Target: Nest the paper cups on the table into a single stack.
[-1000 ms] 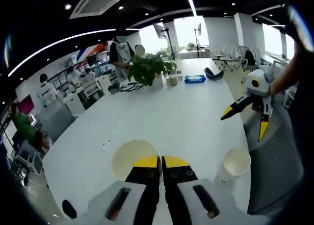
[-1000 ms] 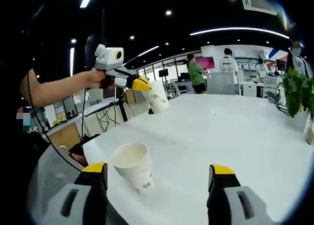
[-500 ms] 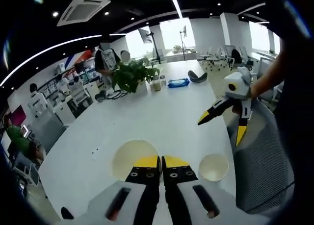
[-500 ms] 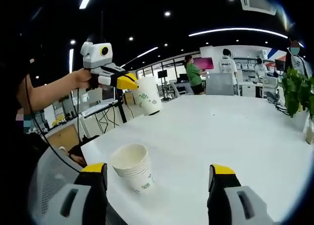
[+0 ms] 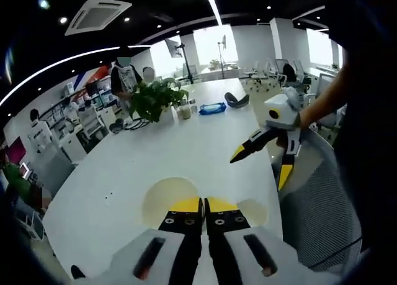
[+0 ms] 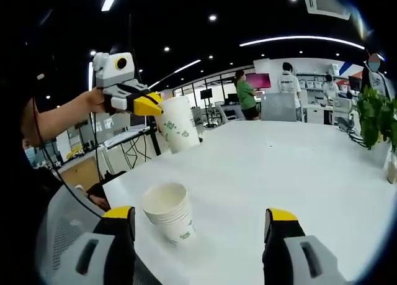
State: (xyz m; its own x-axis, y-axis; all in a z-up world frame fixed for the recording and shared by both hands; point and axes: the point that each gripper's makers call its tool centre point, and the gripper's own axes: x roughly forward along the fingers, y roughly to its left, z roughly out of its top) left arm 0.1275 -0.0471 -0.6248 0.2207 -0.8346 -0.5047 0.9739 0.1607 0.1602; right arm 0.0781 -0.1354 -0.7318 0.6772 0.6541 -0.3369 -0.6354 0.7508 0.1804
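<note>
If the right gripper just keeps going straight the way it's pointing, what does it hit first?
Probably only the white table. The open right gripper points across bare tabletop, and the stack of cups stands left of that line, near its left jaw. Depth is hard to judge.

A smooth, faintly glossy white table is seen. The cups are made of matt paper; yellow plastic tips are borne by the tool.

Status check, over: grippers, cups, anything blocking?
Left gripper shut on white paper cup, airborne. Right gripper open, empty. Nested cup stack upright below. Path clear.
</note>
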